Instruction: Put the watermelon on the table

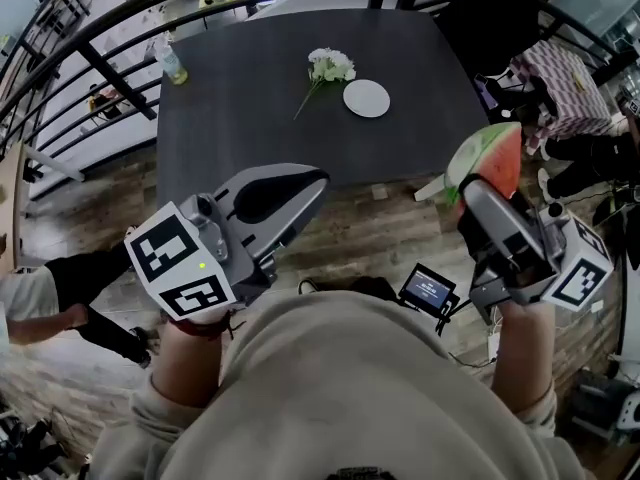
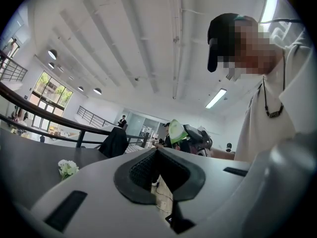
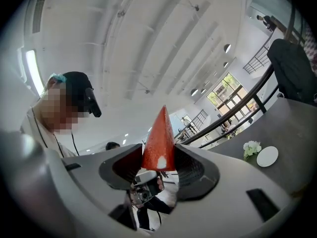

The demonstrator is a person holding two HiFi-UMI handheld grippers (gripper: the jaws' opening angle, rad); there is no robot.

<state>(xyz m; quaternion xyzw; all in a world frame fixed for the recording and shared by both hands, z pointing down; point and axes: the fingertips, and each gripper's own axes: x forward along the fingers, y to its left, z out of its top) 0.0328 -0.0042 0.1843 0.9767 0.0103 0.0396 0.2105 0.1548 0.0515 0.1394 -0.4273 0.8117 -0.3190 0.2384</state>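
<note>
A watermelon slice [image 1: 487, 155], red flesh with a green rind, is clamped in my right gripper [image 1: 470, 190], held in the air over the wooden floor, off the right front corner of the dark table [image 1: 250, 118]. In the right gripper view the slice's red tip [image 3: 159, 140] sticks up between the jaws of the right gripper [image 3: 158, 158]. My left gripper [image 1: 315, 183] hovers at the table's near edge with its jaws together and nothing in them. From the left gripper [image 2: 157, 155] view the slice's green rind [image 2: 176, 131] shows ahead.
On the table lie a white flower bunch [image 1: 330, 66], a small white plate [image 1: 366, 98] and a bottle [image 1: 172, 65] at the far left corner. A dark jacket [image 1: 490, 18] hangs on a chair at the far right. A curved black railing [image 1: 110, 73] runs behind. A small screen device [image 1: 428, 290] hangs near my body.
</note>
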